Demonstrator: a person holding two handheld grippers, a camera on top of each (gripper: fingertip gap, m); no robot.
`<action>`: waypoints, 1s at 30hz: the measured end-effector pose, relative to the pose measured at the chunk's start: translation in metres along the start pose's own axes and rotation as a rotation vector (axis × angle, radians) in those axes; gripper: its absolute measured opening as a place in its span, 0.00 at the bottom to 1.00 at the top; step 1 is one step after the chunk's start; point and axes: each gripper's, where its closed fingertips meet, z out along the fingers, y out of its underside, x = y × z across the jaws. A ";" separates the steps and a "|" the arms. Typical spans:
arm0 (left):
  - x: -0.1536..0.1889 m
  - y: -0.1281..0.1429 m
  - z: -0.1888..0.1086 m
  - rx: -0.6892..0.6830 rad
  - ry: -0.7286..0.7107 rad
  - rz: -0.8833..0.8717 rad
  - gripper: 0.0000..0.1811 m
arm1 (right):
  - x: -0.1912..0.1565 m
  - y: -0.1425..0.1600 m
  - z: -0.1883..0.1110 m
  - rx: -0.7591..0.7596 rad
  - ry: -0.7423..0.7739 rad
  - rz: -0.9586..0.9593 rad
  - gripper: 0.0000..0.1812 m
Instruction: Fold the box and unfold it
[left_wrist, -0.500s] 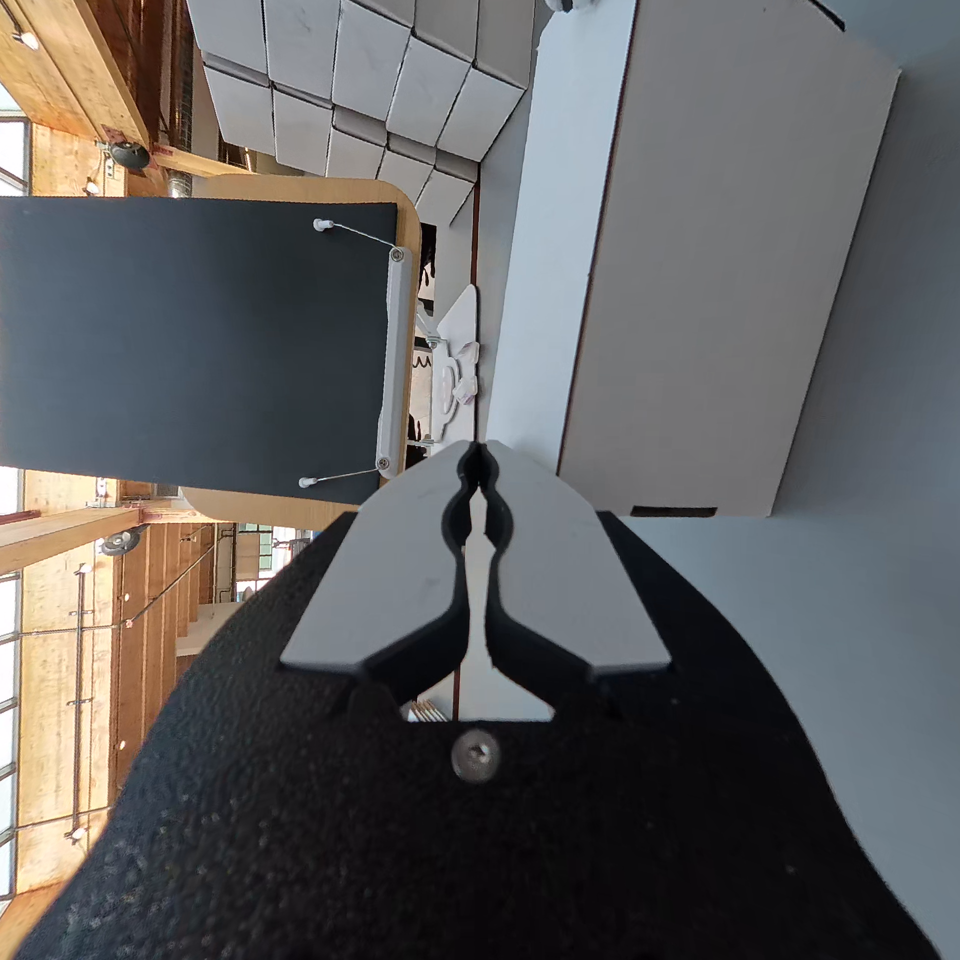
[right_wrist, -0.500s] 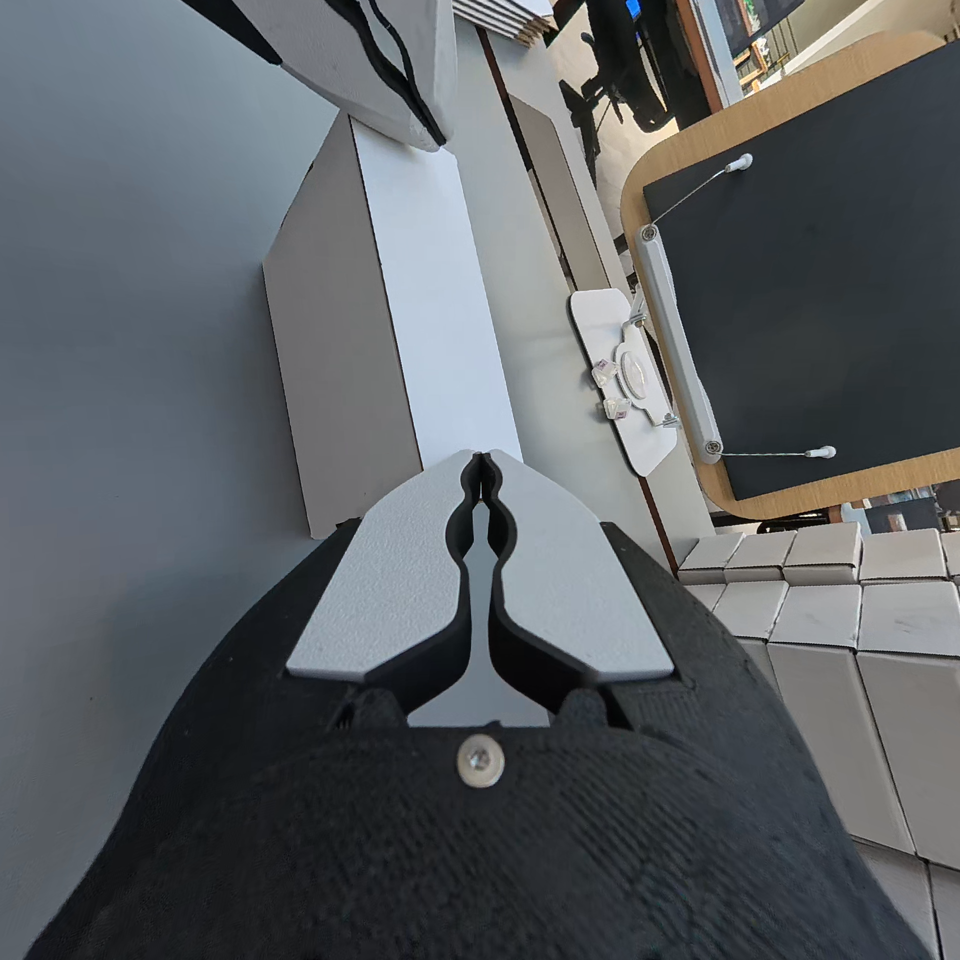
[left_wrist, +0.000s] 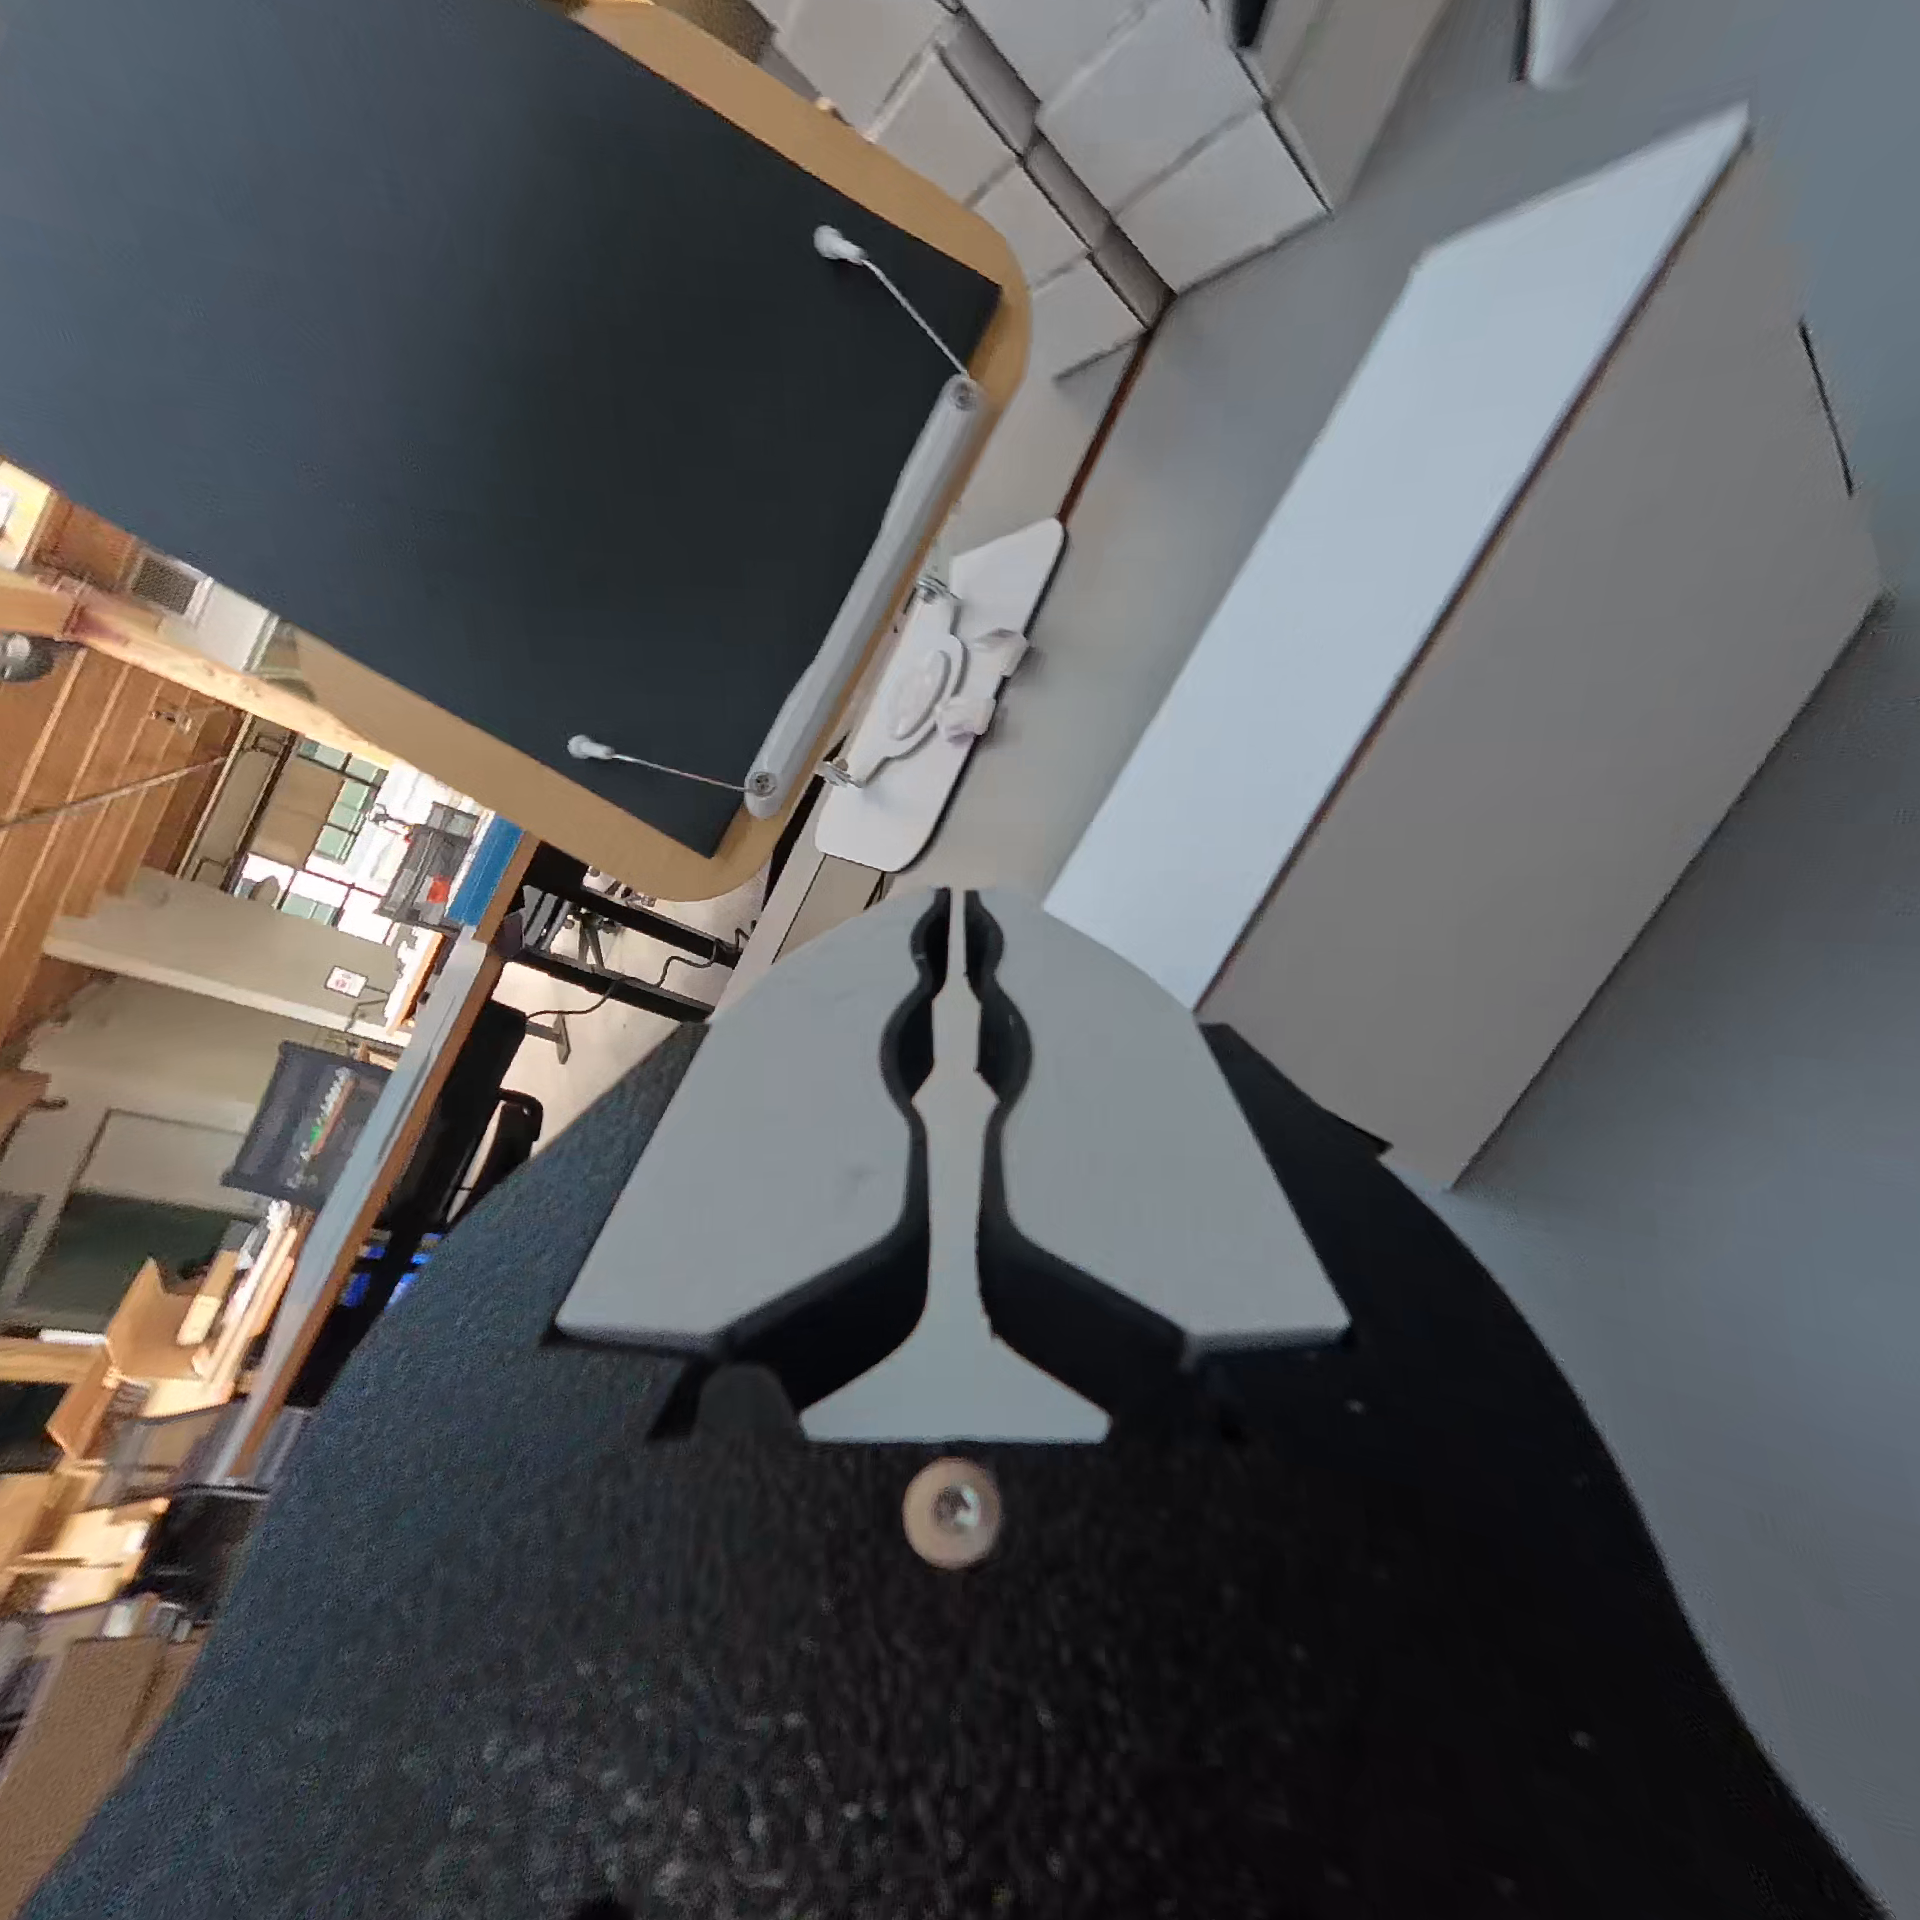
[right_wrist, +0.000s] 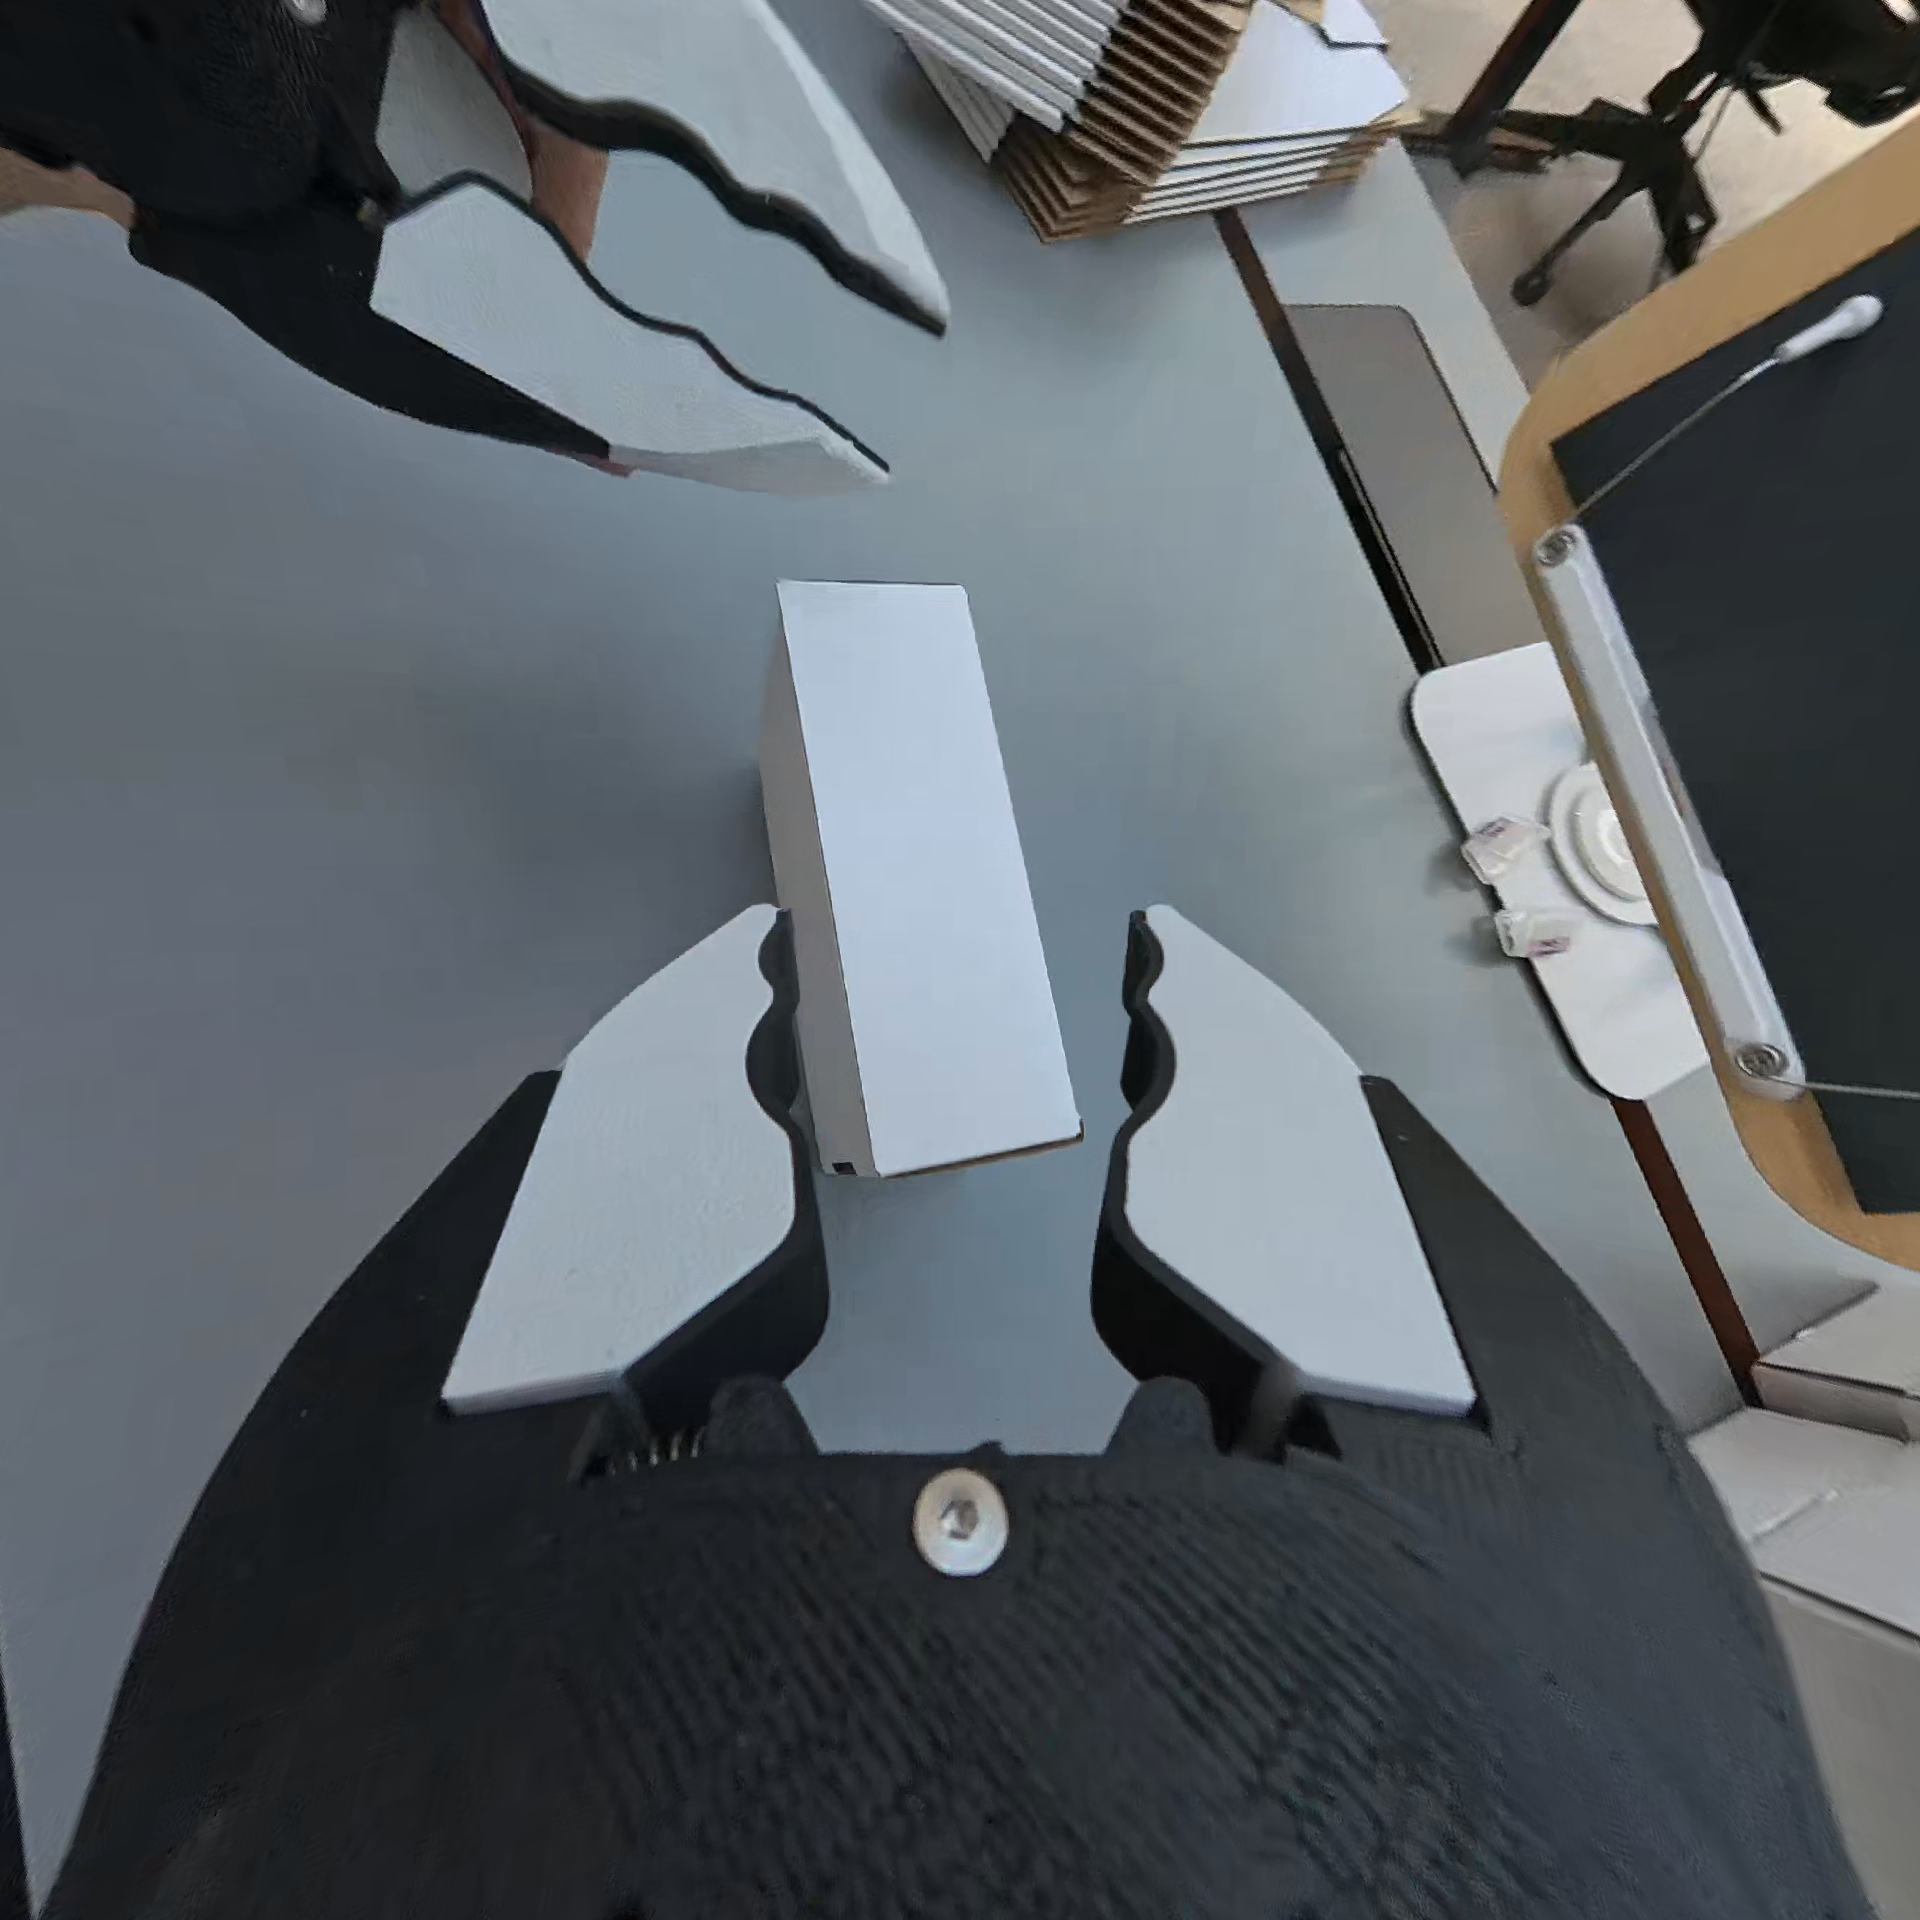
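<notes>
A folded white box (right_wrist: 914, 883) stands on its narrow side on the grey table (right_wrist: 312, 831); it also shows in the left wrist view (left_wrist: 1507, 675). My right gripper (right_wrist: 956, 914) is open and straddles the box's near end. Its left fingertip (right_wrist: 764, 935) is right at the box's edge, and its right fingertip (right_wrist: 1148, 935) is clear of the box. My left gripper (left_wrist: 958, 906) is shut and empty, with only a hairline gap at the tips, and sits left of the box's near corner. Its fingers (right_wrist: 644, 364) show at the top left of the right wrist view.
A stack of flat cardboard blanks (right_wrist: 1143, 104) lies at the table's far end. A black board with a wooden rim (right_wrist: 1766, 727) on a white base plate (right_wrist: 1507, 748) stands to the right. Several folded white boxes (left_wrist: 1143, 156) are piled beyond the table edge.
My right gripper has opened from shut and now straddles the box's near end. My left gripper has tilted and swung away from the box, still shut.
</notes>
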 end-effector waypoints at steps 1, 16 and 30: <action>-0.009 -0.005 -0.006 0.037 -0.019 -0.114 0.11 | 0.000 -0.002 0.008 -0.042 -0.034 -0.014 0.37; 0.013 0.033 -0.050 0.073 0.107 -0.505 0.34 | -0.019 0.020 0.084 -0.472 -0.327 -0.092 0.35; 0.019 0.040 -0.052 0.079 0.114 -0.596 0.31 | -0.032 0.006 0.042 -0.303 -0.139 -0.350 0.34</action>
